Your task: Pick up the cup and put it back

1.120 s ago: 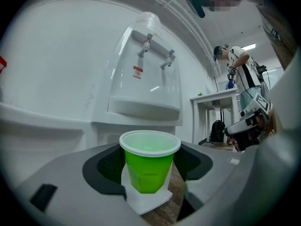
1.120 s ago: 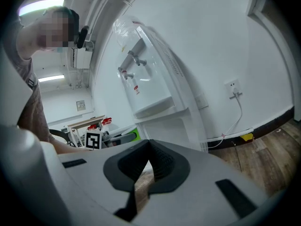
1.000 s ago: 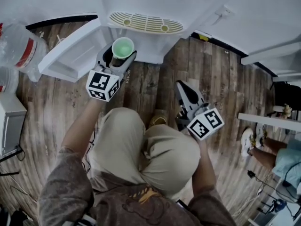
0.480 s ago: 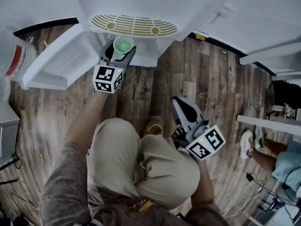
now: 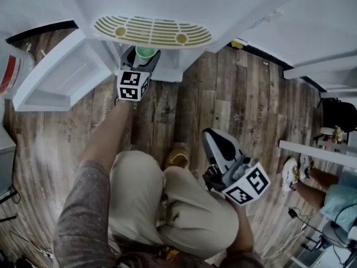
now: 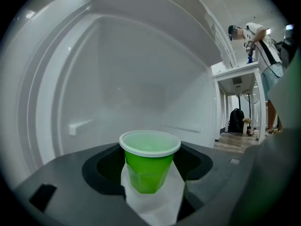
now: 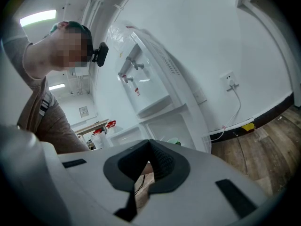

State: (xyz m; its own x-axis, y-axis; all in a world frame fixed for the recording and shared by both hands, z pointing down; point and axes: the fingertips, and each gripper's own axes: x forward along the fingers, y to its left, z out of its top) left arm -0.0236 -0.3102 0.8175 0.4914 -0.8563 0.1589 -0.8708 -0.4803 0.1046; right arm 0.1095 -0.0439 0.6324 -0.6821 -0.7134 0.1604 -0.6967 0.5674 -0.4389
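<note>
Pushed further toward the top of the frame than a second ago, with the left hand-held gripper (image 5: pixel 141 62) now tucked right under the yellow drip grille (image 5: pixel 152 32) of the white dispenser (image 5: pixel 184 4). Clamped on the green cup (image 6: pixel 149 166), jaws set fairly wide around its lower wall, rim upright and clear above them. Carrying it into the open white compartment (image 6: pixel 141 79), which fills the left gripper view; probably not set down yet.

Looks like thin plastic: light, easily squashed, a little slick. Best pinched gently low on the wall, never at the rim, and kept level. Can't tell whether anything is inside.

Over at lower right, idling with the right hand-held gripper (image 5: pixel 215 144), jaws closed together on nothing, sitting a touch lower in the frame than before.

Also changed: cup half hidden under the grille in the head view where it earlier showed whole, open door (image 5: pixel 56 77) at upper left slid nearer the left edge, and only a sliver left of the red-labelled bottle (image 5: pixel 6 74).
</note>
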